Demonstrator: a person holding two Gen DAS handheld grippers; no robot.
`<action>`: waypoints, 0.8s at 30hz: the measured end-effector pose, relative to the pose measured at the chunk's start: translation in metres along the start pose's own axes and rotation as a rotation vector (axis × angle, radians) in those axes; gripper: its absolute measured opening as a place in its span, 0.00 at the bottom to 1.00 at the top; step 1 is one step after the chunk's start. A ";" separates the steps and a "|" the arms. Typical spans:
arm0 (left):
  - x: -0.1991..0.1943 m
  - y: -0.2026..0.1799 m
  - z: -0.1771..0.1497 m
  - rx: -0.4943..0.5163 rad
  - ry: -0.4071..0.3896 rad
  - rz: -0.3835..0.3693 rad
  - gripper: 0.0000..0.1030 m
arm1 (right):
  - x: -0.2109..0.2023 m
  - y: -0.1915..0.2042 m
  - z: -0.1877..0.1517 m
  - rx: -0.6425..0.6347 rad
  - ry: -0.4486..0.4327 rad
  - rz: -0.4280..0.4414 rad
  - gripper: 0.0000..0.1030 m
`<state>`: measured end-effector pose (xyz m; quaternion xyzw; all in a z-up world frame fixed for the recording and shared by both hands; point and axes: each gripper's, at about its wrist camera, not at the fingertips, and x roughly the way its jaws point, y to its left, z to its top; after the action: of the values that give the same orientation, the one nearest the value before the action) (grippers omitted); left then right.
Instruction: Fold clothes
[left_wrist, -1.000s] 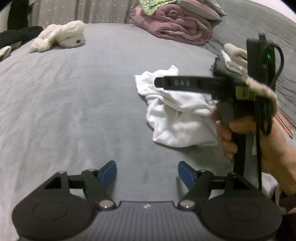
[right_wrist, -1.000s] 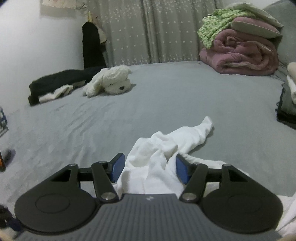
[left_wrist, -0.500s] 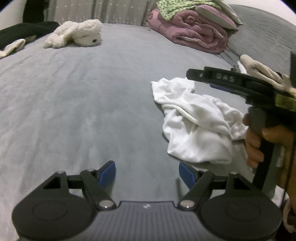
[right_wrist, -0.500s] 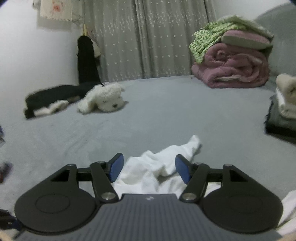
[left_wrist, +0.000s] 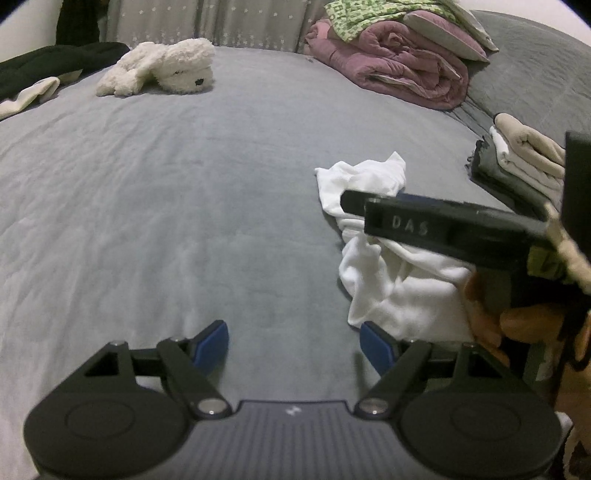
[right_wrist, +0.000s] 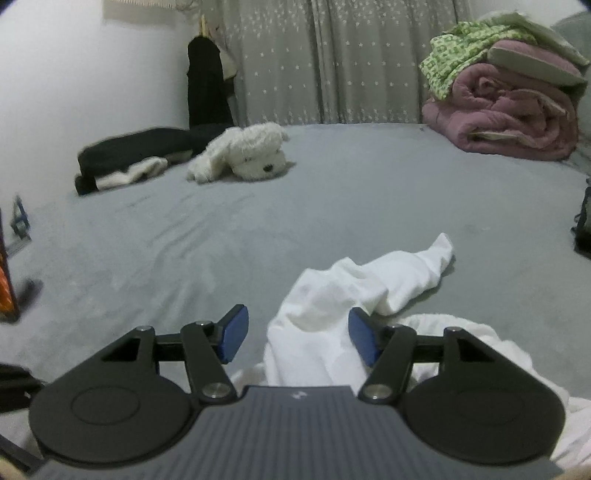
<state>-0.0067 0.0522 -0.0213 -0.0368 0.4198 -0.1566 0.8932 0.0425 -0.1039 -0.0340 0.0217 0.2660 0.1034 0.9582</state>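
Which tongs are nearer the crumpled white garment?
Right. The right tongs hang over the white garment, cloth between the open pads; the left tongs stand beside its edge over bare bedsheet.

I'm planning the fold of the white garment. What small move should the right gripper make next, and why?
Probably close the right gripper on the white garment. Its jaws stand apart with a raised fold of the crumpled cloth between them, not yet pinched. The left gripper is open over bare bed, so it cannot yet help spread the cloth.
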 end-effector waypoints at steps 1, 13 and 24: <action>0.000 0.001 0.001 -0.006 0.001 -0.001 0.78 | 0.001 0.000 -0.001 0.000 0.006 -0.010 0.61; 0.002 0.005 0.005 -0.061 0.003 -0.001 0.78 | 0.000 -0.014 0.000 0.085 0.012 -0.027 0.09; 0.008 0.001 0.009 -0.090 -0.004 0.020 0.78 | -0.047 -0.013 0.020 0.137 -0.183 0.065 0.01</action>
<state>0.0053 0.0505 -0.0212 -0.0730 0.4252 -0.1286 0.8930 0.0162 -0.1265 0.0054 0.1050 0.1829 0.1137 0.9709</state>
